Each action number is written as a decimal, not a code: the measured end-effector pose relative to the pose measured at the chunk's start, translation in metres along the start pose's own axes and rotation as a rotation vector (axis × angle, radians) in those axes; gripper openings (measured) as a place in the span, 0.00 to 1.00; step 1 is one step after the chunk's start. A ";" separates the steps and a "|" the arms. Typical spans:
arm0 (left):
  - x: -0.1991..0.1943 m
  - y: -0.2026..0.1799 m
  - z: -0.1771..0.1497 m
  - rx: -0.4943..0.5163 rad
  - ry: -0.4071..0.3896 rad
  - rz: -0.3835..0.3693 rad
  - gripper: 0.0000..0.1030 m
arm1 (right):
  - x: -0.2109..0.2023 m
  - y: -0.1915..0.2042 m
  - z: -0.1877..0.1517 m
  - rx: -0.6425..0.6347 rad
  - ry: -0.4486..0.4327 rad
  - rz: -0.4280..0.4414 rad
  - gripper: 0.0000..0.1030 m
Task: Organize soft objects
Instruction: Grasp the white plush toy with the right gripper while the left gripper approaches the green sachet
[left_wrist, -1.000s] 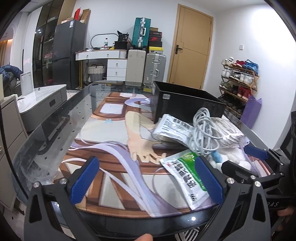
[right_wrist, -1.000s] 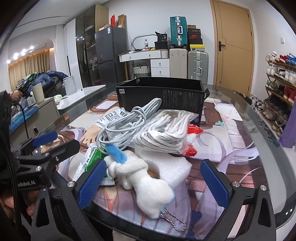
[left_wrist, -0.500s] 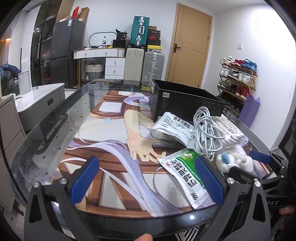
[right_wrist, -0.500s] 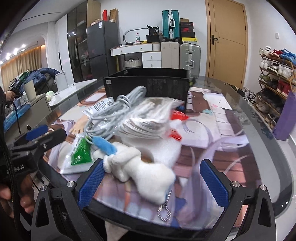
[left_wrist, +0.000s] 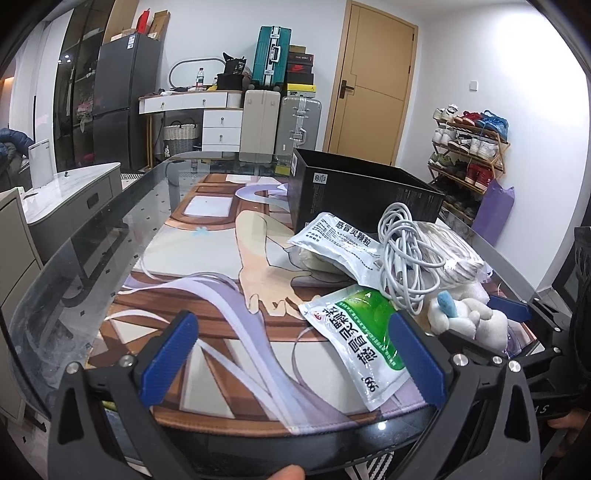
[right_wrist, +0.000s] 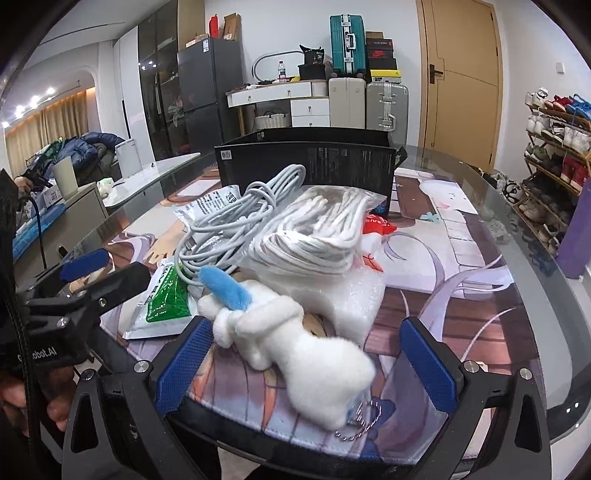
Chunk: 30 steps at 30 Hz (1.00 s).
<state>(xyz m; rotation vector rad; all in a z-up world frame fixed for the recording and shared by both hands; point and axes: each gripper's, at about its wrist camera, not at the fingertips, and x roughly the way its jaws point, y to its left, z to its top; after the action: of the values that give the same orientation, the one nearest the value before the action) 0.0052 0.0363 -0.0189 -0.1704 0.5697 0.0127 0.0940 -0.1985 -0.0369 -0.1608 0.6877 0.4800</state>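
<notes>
Glass-topped counter (left_wrist: 92, 236), covered over most of its surface by a printed illustrated mat (left_wrist: 207, 280), stands in a cluttered room. Right gripper (right_wrist: 306, 365) hovers at the near edge with jaws spread wide; the white plush toy (right_wrist: 295, 343) lies on the mat between the two blue pads without visible contact on either side, its blue ear (right_wrist: 227, 286) pointing far-left and a metal keychain at its near end, blurred. Left gripper (left_wrist: 291, 354) is also held at the near edge, jaws spread and holding nothing; its right pad overlaps, in view, the green-and-white medicine sachet (left_wrist: 364, 332), which lies flat on the mat. Just right of that sachet sits the plush toy, against a white foam block (right_wrist: 351, 299). Resting on the foam block is a clear bag of white cords (right_wrist: 317, 232), and to its left a loose coil of grey-white cable (left_wrist: 406, 258) rests partly on a second, white sachet (left_wrist: 340, 243). A red-and-white packet (right_wrist: 375, 230) shows at the far right of the bag. Behind the pile, an open black box (right_wrist: 306, 166) stands upright on the counter, touching or nearly touching the pile; which cannot be told. Farther off are suitcases (left_wrist: 271, 59), a white drawer unit (left_wrist: 218, 125), a wooden door (left_wrist: 373, 81) and a shoe rack (left_wrist: 469, 147) at the right wall.
</notes>
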 end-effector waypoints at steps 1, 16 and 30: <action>0.000 0.000 0.000 0.000 0.000 0.002 1.00 | 0.000 0.000 0.000 0.001 0.000 0.006 1.00; -0.001 -0.001 -0.001 0.007 0.000 0.002 1.00 | -0.013 0.003 -0.007 -0.040 -0.006 0.045 0.67; 0.000 -0.014 0.002 0.021 0.034 -0.053 1.00 | -0.043 0.003 -0.016 -0.053 -0.107 0.084 0.63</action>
<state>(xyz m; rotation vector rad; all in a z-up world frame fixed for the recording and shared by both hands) 0.0067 0.0227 -0.0150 -0.1651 0.5992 -0.0479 0.0549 -0.2170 -0.0212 -0.1550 0.5792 0.5832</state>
